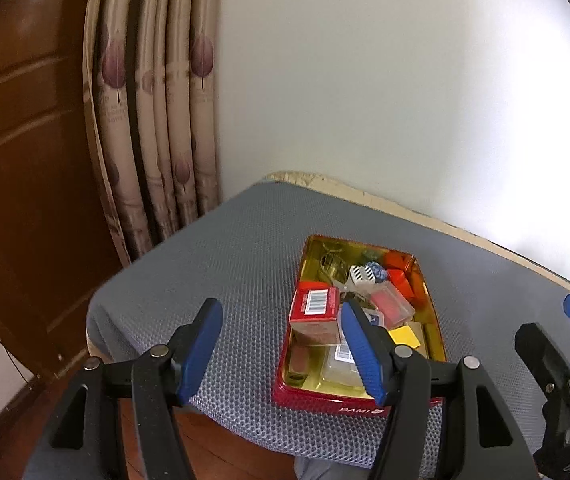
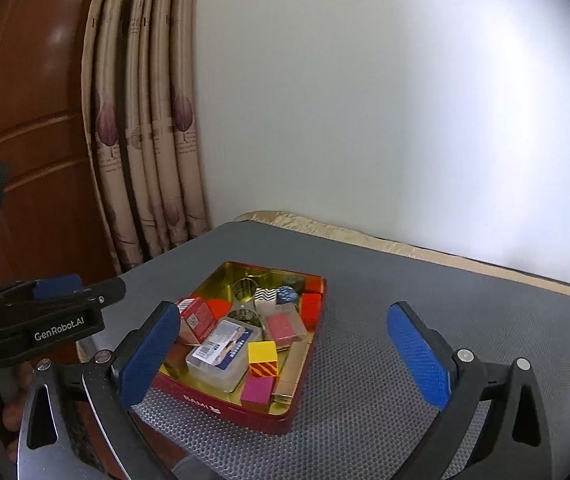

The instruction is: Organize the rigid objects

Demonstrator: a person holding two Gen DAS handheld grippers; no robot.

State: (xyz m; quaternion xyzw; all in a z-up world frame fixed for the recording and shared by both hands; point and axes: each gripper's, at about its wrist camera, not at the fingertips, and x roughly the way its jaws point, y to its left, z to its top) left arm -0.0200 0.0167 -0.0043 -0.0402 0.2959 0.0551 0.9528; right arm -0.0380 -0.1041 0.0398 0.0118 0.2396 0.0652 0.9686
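Note:
A red tin with a gold inside sits on the grey mesh mat. It holds several small items: a red barcode box, a clear plastic case, a yellow cube, a magenta cube, red blocks and patterned cubes. My left gripper hovers open over the tin's near left corner, with nothing between its blue pads. My right gripper stands wide open just in front of the tin and holds nothing. Each gripper shows at the edge of the other's view: right gripper, left gripper.
The grey mat covers a small table set against a white wall. Beige curtains and a brown wooden door stand to the left. The mat's left and near edges drop off to a wooden floor. Bare mat lies right of the tin.

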